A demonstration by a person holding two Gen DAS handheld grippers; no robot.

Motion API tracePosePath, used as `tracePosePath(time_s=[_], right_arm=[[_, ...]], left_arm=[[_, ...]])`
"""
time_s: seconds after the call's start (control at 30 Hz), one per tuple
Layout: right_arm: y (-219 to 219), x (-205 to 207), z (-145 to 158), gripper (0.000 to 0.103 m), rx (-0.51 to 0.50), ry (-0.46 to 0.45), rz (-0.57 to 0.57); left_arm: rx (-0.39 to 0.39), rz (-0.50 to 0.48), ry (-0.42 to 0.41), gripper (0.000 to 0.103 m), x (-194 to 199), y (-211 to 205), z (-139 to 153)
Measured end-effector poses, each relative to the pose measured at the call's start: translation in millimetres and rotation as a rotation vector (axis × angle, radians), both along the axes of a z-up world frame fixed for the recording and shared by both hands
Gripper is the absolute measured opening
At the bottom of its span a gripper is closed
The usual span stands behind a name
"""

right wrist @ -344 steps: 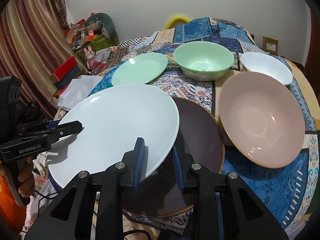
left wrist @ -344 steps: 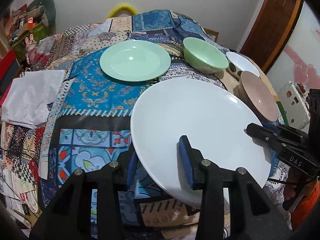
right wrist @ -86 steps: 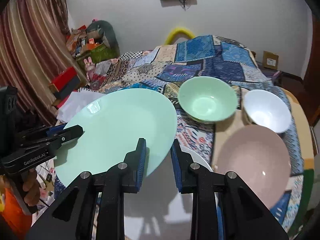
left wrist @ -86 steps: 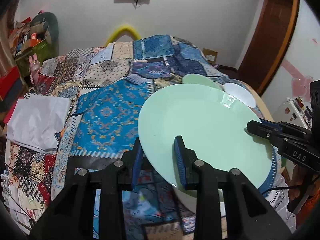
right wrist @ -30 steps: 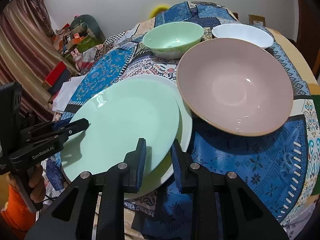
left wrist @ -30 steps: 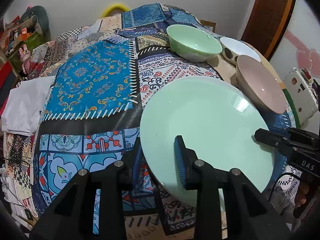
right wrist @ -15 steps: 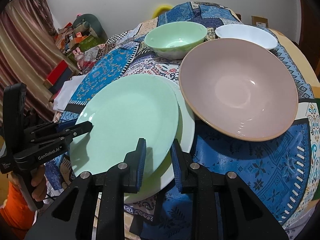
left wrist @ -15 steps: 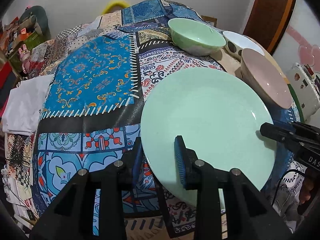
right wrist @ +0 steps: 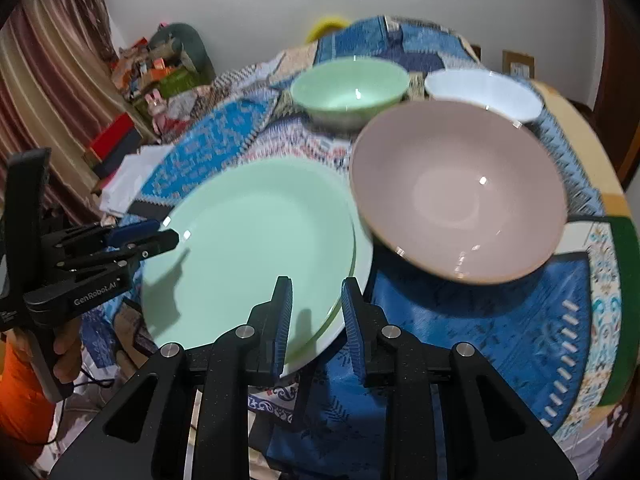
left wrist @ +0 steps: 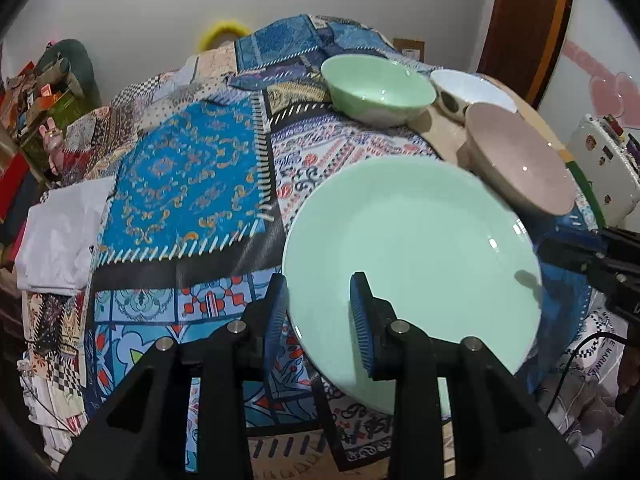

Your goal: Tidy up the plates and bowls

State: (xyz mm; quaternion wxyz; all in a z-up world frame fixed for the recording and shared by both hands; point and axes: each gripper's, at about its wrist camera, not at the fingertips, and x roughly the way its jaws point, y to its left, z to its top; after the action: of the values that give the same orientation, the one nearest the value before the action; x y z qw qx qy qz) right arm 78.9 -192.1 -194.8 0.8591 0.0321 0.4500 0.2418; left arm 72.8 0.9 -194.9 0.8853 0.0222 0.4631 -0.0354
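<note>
A pale green plate (left wrist: 412,256) (right wrist: 252,248) lies flat on a white plate (right wrist: 362,256) at the table's near edge. My left gripper (left wrist: 320,312) is open, its jaws either side of the green plate's near-left rim. My right gripper (right wrist: 314,316) is open, just off the plates' near-right rim. A large pink bowl (right wrist: 456,188) (left wrist: 520,164) sits right of the plates. A green bowl (right wrist: 350,90) (left wrist: 378,88) and a white bowl (right wrist: 482,94) (left wrist: 472,88) stand behind.
A patchwork cloth (left wrist: 188,176) covers the round table. Folded white fabric (left wrist: 60,232) lies at the left edge. A white appliance (left wrist: 604,168) stands off the table's right side. Clutter and a curtain (right wrist: 44,92) fill the left of the room.
The green plate came down from the air onto the white plate. Both grippers have opened and let go of its rim, and the right one has drawn back a little.
</note>
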Motion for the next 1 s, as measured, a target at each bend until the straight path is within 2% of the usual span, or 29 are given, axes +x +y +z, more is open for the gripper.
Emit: tracePosePath(time_s=[0.13,0.3,0.5,0.73,1.0], right_arm=[[-9.7,-1.0,16.8,0.024,0.019,-0.049,-0.02],[-22.0,-1.6,31.7,0.028,0.027,-0.099,-0.057],[-44.9,1.8,39.8,0.034,0.013,-0.14,-0.125],[-80.9,9.1,39.5,0.037,0.001,-0.143,-0.195],[-110.1,20.5,27.4,0.04,-0.003,-0.117,-0.246]], left_arm=[[-0.018,-0.003,-0.024,0.032,1.1,-2.7,13.1],[-0.043,-0.027,-0.072,0.044,3.6,-16.0,33.4],[-0.071,-0.083,-0.092,0.05,19.9,-45.9,48.7],[-0.081,-0.132,-0.079,0.054,46.4,-84.3,47.3],[-0.083,-0.171,-0.024,0.054,80.9,-116.2,28.8]])
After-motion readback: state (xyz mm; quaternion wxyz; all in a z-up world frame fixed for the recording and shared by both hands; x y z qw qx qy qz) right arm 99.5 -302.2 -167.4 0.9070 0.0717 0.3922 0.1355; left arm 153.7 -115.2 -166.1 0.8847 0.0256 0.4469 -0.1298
